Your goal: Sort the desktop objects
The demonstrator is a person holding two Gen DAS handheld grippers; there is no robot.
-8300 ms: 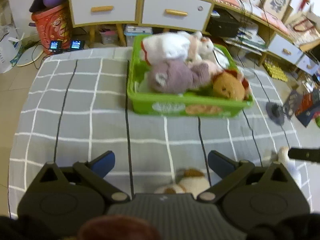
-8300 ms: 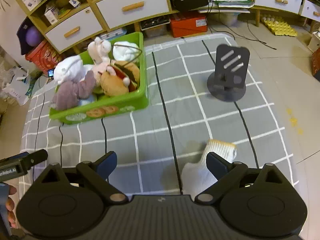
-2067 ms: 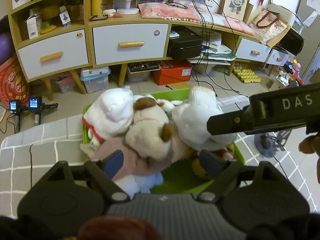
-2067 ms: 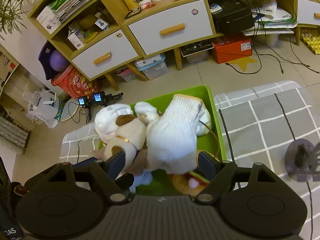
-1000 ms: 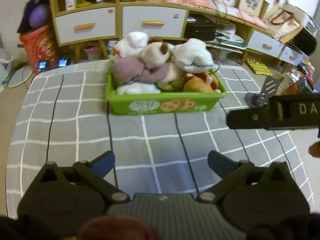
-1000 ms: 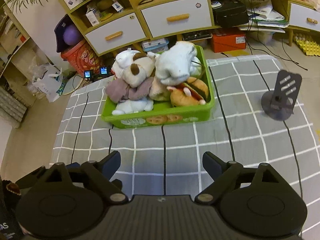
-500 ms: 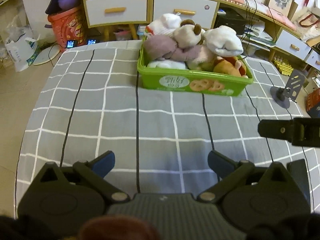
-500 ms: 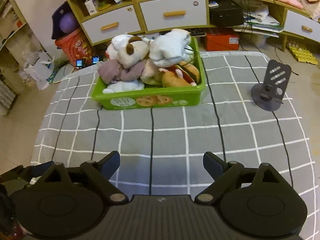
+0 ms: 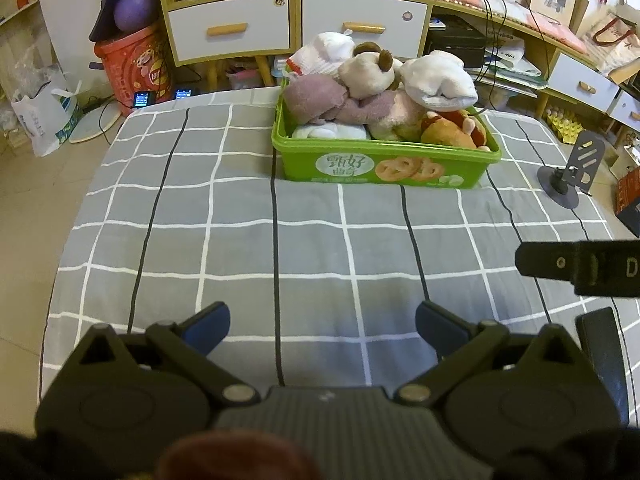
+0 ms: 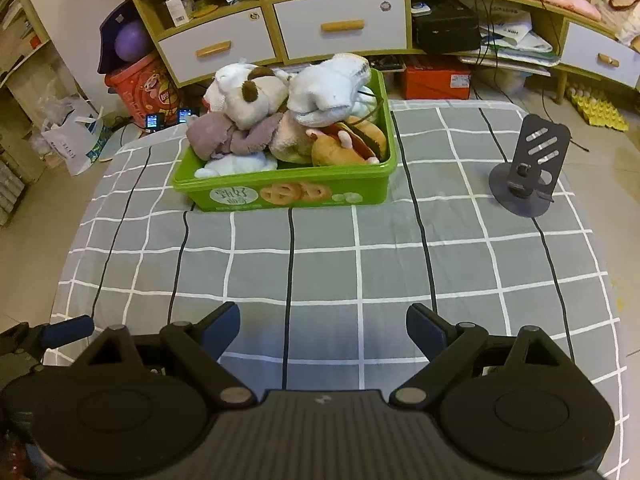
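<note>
A green plastic bin (image 9: 384,170) (image 10: 288,194) stands at the far side of the grey checked tablecloth (image 9: 280,248) (image 10: 360,264), heaped with plush toys. On top of the heap lie a cream dog plush with brown ears (image 9: 370,70) (image 10: 252,92) and a white knitted glove (image 9: 438,78) (image 10: 328,86). My left gripper (image 9: 322,326) is open over bare cloth near the front edge, nothing between its fingers. My right gripper (image 10: 322,326) is likewise open and empty, well short of the bin. Part of the right gripper's body (image 9: 580,266) shows at the right of the left wrist view.
A dark phone stand (image 10: 528,168) (image 9: 572,168) sits on the cloth to the right of the bin. Behind the table runs a low cabinet with white drawers (image 10: 340,26), a red snack bucket (image 10: 144,88) and floor clutter.
Both grippers have drawn back from the bin toward the near edge of the table, so the bin looks smaller and farther. The dog plush and the glove now lie in the bin.
</note>
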